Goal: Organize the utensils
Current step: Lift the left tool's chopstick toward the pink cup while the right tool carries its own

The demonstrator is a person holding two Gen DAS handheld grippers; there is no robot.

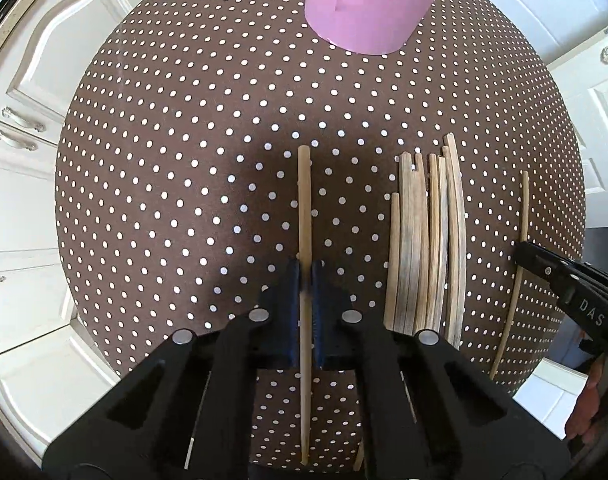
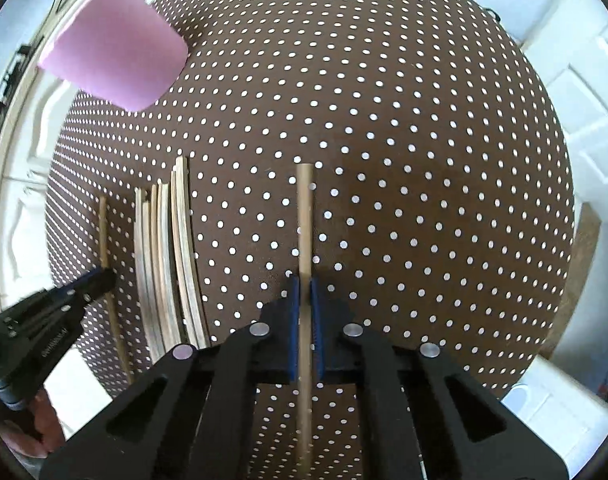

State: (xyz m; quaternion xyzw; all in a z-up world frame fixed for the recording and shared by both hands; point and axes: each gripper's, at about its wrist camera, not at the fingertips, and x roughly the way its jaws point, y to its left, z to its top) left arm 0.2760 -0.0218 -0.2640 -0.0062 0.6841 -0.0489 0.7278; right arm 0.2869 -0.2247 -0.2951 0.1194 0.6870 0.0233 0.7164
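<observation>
Nearest first: left gripper is clamped right down on a single chopstick, blue pads pinching it roughly mid-length w/ the thin end running back between the arms and the thick end sticking out fwd over the table. Right gripper same deal, closed tight on its own chopstick, also about mid-shaft. Both sticks look lifted or barely off the cloth, can't tell which tbh.

Handling-wise: these look like bamboo/wood, so super light, stiff, not fragile, but round and skinny, so they'll prob want to roll or pivot in the pads. Mid-length grab seems right imo, keeps it balanced so it won't droop or swing.

Between the two grippers, lying flat on the polka-dot tablecloth: a pile of chopsticks, packed side by side, touching, some greyish and worn.

Farthest out: pink cup standing on the far side of the table, well apart from the pile. Prob where the sticks go, thick or thin end down idk.
</observation>
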